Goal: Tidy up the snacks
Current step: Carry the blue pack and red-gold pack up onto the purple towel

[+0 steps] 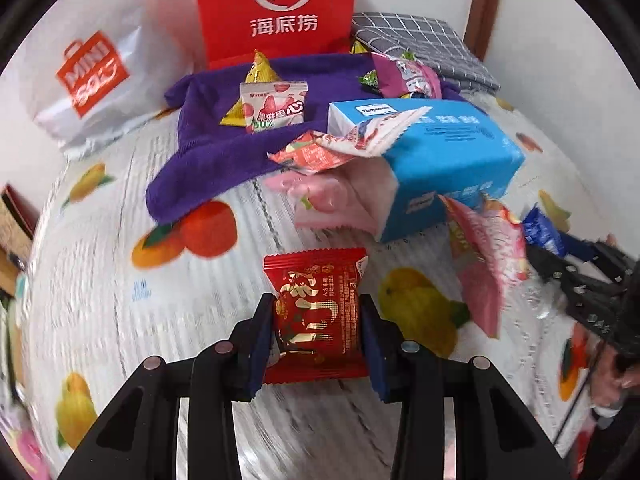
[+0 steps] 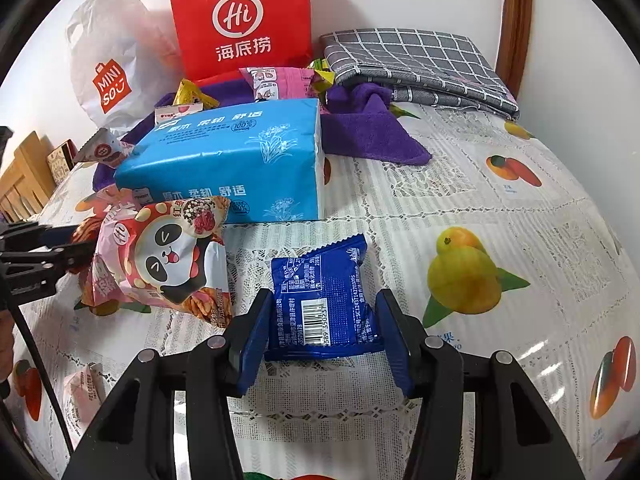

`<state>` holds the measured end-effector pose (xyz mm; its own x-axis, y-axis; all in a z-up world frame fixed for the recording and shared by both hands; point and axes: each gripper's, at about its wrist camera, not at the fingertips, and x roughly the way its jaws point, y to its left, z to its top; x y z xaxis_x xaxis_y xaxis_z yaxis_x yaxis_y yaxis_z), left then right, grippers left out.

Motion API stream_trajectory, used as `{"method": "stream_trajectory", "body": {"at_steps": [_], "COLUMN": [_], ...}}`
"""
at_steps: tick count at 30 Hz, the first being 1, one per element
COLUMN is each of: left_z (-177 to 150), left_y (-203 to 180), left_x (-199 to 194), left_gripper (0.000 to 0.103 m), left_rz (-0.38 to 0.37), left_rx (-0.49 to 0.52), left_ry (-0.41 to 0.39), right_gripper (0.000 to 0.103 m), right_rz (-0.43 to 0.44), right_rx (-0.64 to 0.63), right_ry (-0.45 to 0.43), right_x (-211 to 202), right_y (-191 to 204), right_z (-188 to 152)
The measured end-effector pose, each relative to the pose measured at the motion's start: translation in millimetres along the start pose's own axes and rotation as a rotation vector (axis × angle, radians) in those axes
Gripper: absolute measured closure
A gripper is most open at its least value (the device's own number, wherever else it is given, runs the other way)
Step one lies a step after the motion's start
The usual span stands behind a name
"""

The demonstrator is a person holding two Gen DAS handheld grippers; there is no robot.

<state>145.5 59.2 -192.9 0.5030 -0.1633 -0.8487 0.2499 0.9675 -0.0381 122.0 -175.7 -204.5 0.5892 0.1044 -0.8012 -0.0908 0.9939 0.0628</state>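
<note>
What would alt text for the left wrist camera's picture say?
The left gripper is shut on a red snack packet above a fruit-print tablecloth. Beyond lie a blue tissue pack, snacks on a purple towel and a red paper bag.

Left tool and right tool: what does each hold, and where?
Left tool pinches the red snack packet across its side edges; right tool likewise the blue snack packet.

A small red snack packet (image 1: 318,316) with gold print stands upright between blue pads, both pressing its sides. A blue snack packet (image 2: 323,302), barcode side up, sits between another pair of pads. A pink panda-printed snack bag (image 2: 168,256) leans against the blue tissue pack (image 2: 224,160), with more small packets scattered on the purple cloth (image 1: 208,160).
</note>
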Motion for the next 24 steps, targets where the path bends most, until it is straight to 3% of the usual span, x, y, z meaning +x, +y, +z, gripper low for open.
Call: {"method": "stream_trajectory", "body": {"at_steps": [7, 12, 17, 24], "left_z": [-7, 3, 17, 49], "left_y": [-6, -9, -11, -4], "left_x": [-30, -54, -74, -99], "left_gripper": [0.064, 0.064, 0.064, 0.064], "left_rz": [-0.07, -0.113, -0.137, -0.095], "left_rx": [-0.051, -0.069, -0.091, -0.109], "left_ry": [-0.043, -0.087, -0.106, -0.169], "right_gripper": [0.055, 0.055, 0.055, 0.054], "right_rz": [0.041, 0.018, 0.059, 0.096], "right_rx": [0.03, 0.019, 0.008, -0.016], "right_ry": [0.011, -0.045, -0.116, -0.16], "right_x": [-17, -48, -81, -102], "right_y": [-3, 1, 4, 18], "right_z": [3, 17, 41, 81]}}
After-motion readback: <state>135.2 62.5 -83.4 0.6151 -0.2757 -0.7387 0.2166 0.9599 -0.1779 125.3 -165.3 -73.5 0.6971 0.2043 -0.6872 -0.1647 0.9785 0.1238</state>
